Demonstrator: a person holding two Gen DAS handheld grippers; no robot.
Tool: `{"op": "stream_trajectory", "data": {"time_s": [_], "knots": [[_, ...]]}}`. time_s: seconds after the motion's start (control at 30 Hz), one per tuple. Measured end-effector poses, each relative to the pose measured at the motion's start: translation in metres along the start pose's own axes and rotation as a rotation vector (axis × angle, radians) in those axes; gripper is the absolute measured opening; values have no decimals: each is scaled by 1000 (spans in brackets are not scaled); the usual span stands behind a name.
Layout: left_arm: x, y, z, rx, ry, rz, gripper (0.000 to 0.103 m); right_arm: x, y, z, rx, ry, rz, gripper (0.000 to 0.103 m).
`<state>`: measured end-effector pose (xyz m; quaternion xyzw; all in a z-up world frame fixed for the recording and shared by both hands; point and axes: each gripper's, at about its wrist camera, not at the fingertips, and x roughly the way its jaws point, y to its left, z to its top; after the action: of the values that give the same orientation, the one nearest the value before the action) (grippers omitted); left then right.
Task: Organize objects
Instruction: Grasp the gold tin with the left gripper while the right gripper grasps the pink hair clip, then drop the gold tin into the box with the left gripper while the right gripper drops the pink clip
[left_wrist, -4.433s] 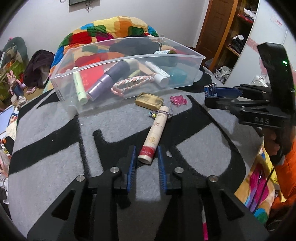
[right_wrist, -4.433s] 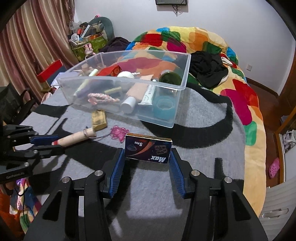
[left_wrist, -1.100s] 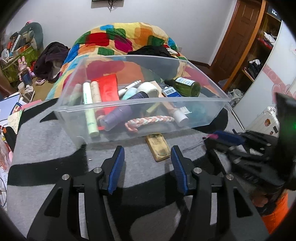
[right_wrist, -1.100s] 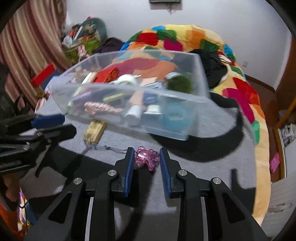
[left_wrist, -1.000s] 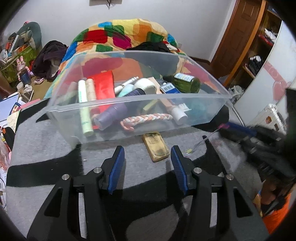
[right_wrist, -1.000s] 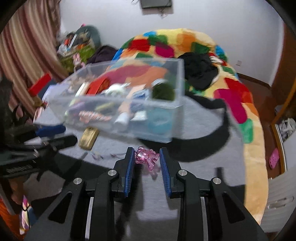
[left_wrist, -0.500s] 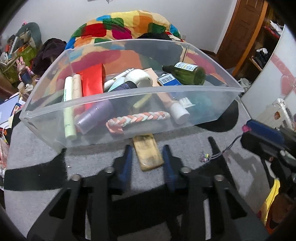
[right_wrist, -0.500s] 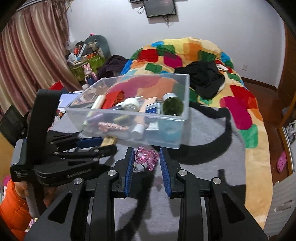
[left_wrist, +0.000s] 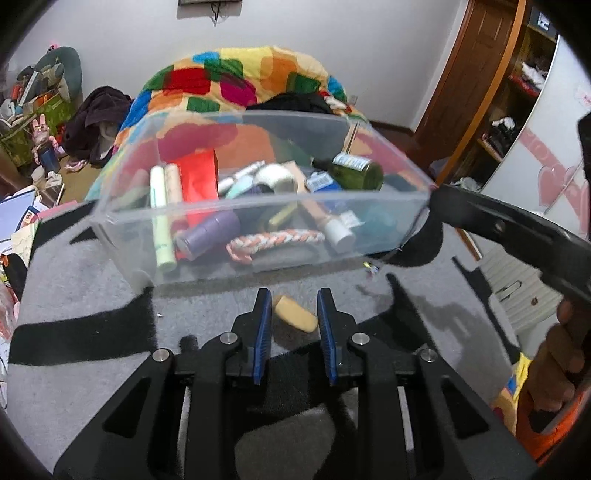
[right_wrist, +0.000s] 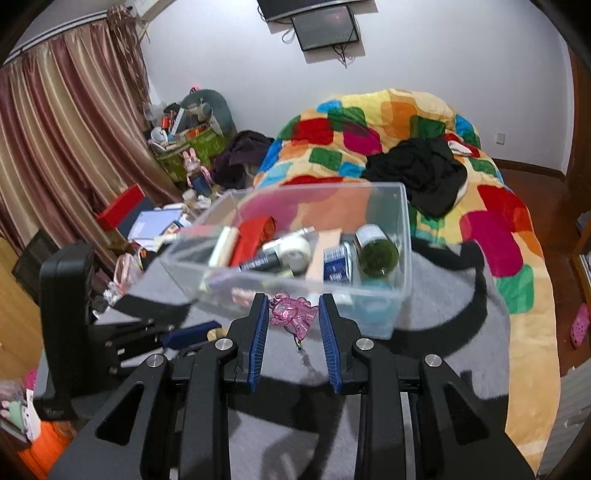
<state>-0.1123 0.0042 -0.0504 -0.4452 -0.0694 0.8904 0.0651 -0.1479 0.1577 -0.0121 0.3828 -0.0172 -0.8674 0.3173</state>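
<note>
Left gripper (left_wrist: 293, 314) sitting low over the grey-and-black blanket (left_wrist: 92, 288), jaws partly closed and bracketing the tan block (left_wrist: 295, 314) lying on the fabric. Contact not confirmable: a slim gap showing on either side of the block, so grip uncertain. Block's long axis running diagonally across the jaw gap, near end toward the left pad, far end toward the right pad; not squared to the fingers. Judged: closing on it at this skew risking rotation or a pinch on one corner only.

Clear bin (left_wrist: 258, 206) standing directly ahead of the left gripper, near wall just beyond the block, opening upward. Already holding tubes, a green bottle (left_wrist: 354, 171), a braided cord (left_wrist: 277, 240), a red packet. Judged: lifting up and forward over the near rim being the needed path for the block.

Right gripper (right_wrist: 291, 315) raised off the blanket, jaws narrowed on the pink charm (right_wrist: 293, 314), both pads seeming to touch it, a thin cord with a small bead dangling below. Bin (right_wrist: 399, 258) lying straight ahead and slightly below, near rim almost under the charm. Judged: right side nearer to release, needing only a short advance over the rim before opening. Right gripper's body also entering the left view from the right, close to the bin's right corner; possible crowding if both arms approach the rim together.
</note>
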Motion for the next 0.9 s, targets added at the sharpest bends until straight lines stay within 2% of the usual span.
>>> {"op": "stream_trajectory", "data": {"time_s": [0.07,0.67,0.77,0.9], "knots": [[-8,1,2,4,-14,-5,10,-2,2,8,1,-13,7,25],[-69,19,45,-27,-216,-22,10,-10,15,72,-12,-139,-33,25],[-70,24,55,-42,-243,-4,10,2,12,74,-6,-117,-46,25],[-59,33,65,-70,-234,7,10,31,5,66,3,-34,-60,25]]}}
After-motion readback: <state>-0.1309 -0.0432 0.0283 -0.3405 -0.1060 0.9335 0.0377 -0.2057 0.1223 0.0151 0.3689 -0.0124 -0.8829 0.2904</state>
